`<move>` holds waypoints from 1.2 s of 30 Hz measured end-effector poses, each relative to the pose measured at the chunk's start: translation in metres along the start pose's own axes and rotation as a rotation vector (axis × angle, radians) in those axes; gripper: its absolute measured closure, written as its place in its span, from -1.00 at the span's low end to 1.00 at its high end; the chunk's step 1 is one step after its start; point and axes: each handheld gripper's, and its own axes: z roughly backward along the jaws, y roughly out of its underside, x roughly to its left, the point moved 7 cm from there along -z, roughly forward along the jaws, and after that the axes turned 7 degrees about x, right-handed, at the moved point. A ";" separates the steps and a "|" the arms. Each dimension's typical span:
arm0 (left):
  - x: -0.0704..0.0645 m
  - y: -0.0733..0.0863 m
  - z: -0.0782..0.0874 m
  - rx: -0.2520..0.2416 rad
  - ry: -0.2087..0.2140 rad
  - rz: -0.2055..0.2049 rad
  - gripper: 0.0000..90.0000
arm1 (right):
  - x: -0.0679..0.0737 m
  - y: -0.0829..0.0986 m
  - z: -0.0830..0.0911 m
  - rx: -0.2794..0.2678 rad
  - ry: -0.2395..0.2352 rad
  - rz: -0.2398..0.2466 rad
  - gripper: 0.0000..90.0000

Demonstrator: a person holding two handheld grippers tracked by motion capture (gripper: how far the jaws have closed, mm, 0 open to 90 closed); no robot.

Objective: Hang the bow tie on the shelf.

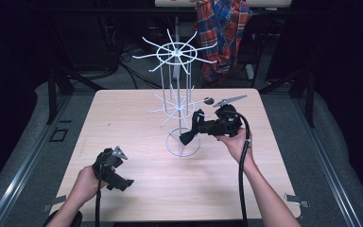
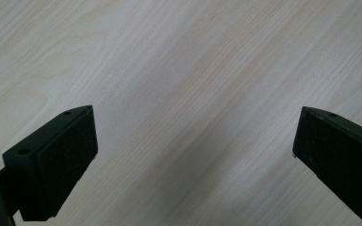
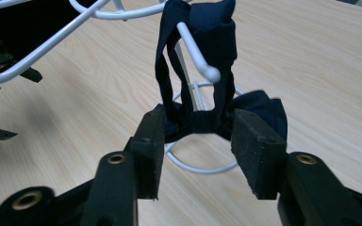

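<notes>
The right claw [image 3: 198,141] holds a dark bow tie [image 3: 202,117] by its knot, with one jaw on each side of it. The strap [image 3: 195,42] of the bow tie is a loop, and it already hangs over the tip of one white arm of the wire rack [image 1: 177,106] that stands in the middle of the tabletop [image 1: 123,123]. So the hanging seems almost done. What is left, as far as one can judge, is to let go of the bow tie and take the claw away. The left claw [image 2: 193,155] is wide apart and holds nothing. It rests low over bare wood at the near left of the tabletop, well apart from the rack.
</notes>
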 end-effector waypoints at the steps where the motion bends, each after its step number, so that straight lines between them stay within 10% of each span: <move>1: 0.000 0.000 0.000 -0.001 0.000 0.000 -0.99 | 0.000 0.001 0.002 0.000 0.009 0.001 0.13; 14: 0.000 0.000 0.000 0.000 -0.002 0.003 -0.99 | -0.005 0.018 0.023 0.081 0.074 -0.022 -0.42; 36: 0.000 0.000 0.000 0.001 -0.001 0.005 -0.99 | -0.026 0.073 0.048 0.155 0.140 -0.046 -0.70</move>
